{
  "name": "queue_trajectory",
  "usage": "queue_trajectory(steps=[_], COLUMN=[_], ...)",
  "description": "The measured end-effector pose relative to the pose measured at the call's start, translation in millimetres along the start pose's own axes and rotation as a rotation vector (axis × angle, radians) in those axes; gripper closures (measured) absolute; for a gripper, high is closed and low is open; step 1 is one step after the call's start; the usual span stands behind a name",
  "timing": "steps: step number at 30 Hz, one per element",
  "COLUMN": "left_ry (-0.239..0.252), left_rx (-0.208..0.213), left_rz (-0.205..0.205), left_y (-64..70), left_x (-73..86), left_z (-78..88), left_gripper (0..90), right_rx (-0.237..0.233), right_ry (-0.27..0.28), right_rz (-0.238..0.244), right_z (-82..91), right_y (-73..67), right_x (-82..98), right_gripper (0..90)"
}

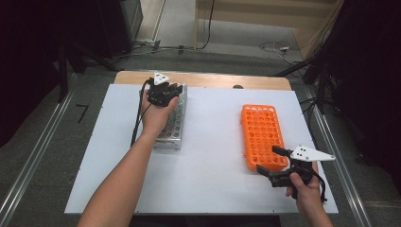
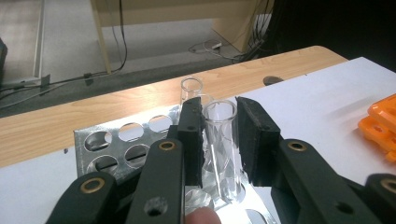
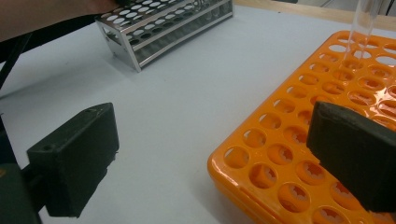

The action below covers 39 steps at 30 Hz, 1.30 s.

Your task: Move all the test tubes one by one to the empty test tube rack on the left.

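A clear glass test tube [image 2: 219,140] stands upright in a silver metal rack [image 2: 121,140], and my left gripper [image 2: 218,112] is shut on it near its rim. A second empty tube [image 2: 191,88] stands in the rack just behind. In the high view the left gripper [image 1: 161,92] is over the far end of the metal rack [image 1: 175,125]. My right gripper [image 1: 268,159] is open at the near right corner of the orange rack [image 1: 262,132]. Its jaws [image 3: 210,140] stand wide apart with nothing between them. One clear tube [image 3: 362,28] stands in the orange rack [image 3: 289,154].
Both racks rest on a white board [image 1: 208,156] over a wooden table [image 1: 213,79]. A dark round hole [image 2: 272,80] marks the table's far edge. The left forearm [image 1: 123,179] reaches diagonally across the board. Cables lie on the floor beyond the table.
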<state>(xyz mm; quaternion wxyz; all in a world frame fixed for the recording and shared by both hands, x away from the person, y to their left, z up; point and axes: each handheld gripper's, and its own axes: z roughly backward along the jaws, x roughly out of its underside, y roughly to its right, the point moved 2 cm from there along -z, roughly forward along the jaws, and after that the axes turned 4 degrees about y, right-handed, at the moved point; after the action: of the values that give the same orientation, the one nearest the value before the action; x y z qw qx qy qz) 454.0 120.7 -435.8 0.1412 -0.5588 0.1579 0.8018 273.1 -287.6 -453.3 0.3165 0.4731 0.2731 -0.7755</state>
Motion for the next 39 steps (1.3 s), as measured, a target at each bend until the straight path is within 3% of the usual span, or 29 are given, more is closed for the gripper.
queue_trajectory(steps=[8,16,21,23,29,34,39], left_ry=[-0.031,-0.051,-0.015,-0.009,0.001,0.02,0.027], left_rx=[-0.005,0.013,0.026,0.047,0.1,0.123,0.141], left_rz=[-0.117,-0.089,-0.036,-0.014,-0.019,0.025,0.024], left_y=[14.2,15.9,15.4,16.1,20.3,19.3,25.0], left_x=[-0.7,0.2,-3.8,-3.9,0.4,2.7,10.2], left_z=[-3.9,-4.2,6.6,12.6,34.6,54.8,75.7], left_gripper=[73.5,70.4,54.1,43.1,21.2,8.1,0.0], right_rx=[-0.003,-0.001,0.0,0.0,0.01,0.019,0.019], right_ry=[0.0,0.002,0.005,0.004,-0.005,-0.008,-0.012], right_rz=[0.001,0.001,0.002,0.003,0.004,0.007,0.012], right_z=[-0.9,-0.5,0.0,-0.4,-2.4,-3.5,-6.8], right_y=[-0.9,-0.8,-0.2,-0.4,-0.2,-1.5,-1.4], right_x=[0.1,0.1,-0.1,0.0,0.4,-0.6,-0.4], right_gripper=[1.0,1.0,1.0,1.1,1.3,1.4,1.4])
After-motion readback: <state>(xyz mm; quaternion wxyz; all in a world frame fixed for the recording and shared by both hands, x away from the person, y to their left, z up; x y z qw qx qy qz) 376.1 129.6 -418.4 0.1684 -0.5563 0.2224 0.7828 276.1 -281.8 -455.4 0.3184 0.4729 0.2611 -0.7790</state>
